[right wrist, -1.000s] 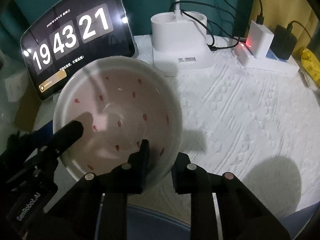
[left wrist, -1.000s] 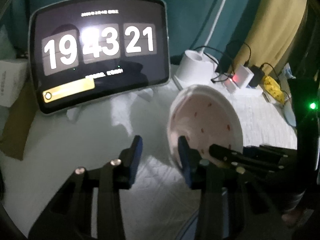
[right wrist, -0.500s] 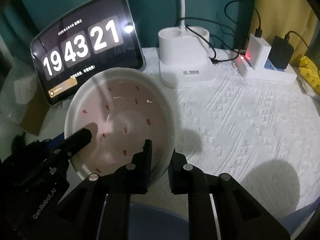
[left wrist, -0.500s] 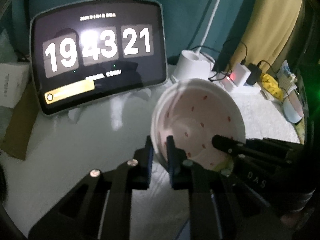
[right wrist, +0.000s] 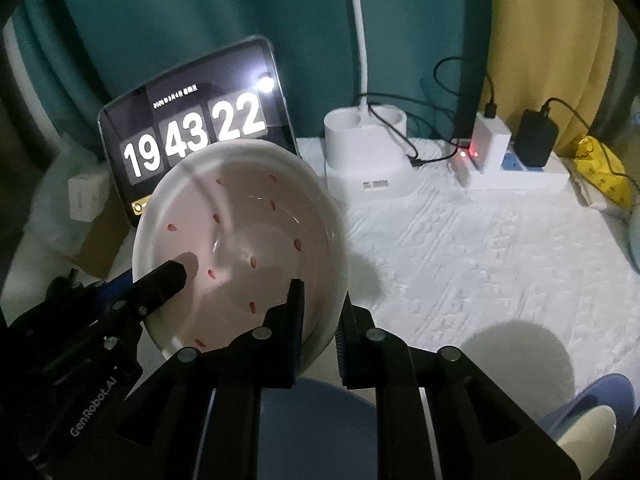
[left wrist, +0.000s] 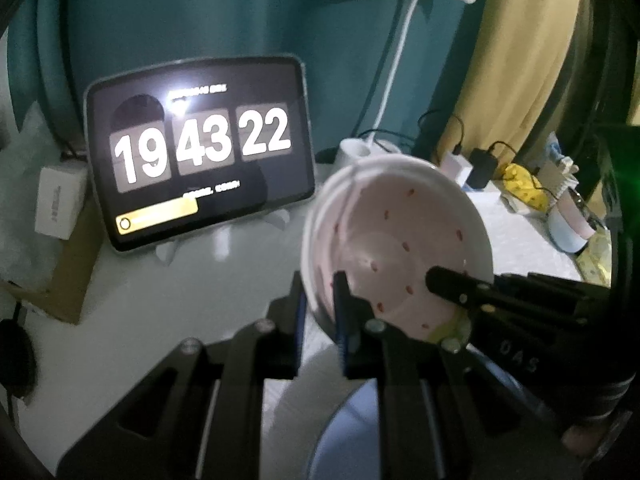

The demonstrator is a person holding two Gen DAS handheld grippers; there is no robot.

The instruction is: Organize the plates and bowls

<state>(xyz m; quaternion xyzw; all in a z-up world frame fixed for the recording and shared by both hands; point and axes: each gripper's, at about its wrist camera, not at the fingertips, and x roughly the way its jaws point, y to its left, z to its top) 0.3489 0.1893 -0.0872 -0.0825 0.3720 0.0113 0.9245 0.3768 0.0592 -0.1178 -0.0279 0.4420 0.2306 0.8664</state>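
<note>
- the white bowl (left wrist: pixel 400 248) with small red flecks inside is held up off the table (right wrist: pixel 460 248), gripped at two spots on its rim — nothing lies in it.
- the left tongs (left wrist: pixel 322 304) are clamped on the rim at the bowl's near-left edge, one finger outside the wall and one inside.
- the right tongs (right wrist: pixel 320 312) are clamped on the rim at the near-right edge, likewise with a finger on each side of the wall.
- the bowl is tilted: in the left wrist view its mouth faces up and toward the camera, its far rim higher than the near one; being round, it has no long axis to speak of.
- in the right wrist view the bowl (right wrist: pixel 240 248) partly covers the lower edge of the tablet clock (right wrist: pixel 192 128), which stands propped at the back of the table.
- below the bowl, at the bottom of both views, a blue plate (right wrist: pixel 316 400) lies on the white cloth; what it carries, if anything, i cannot tell.
- a second blue dish (right wrist: pixel 600 400) sits at the lower right corner, with a pale rounded thing at its near edge — blurred, not identifiable.
- behind, a white lamp base (right wrist: pixel 368 156) has two round wells on top, and a power strip (right wrist: pixel 520 168) holds a white charger and a black one.
</note>
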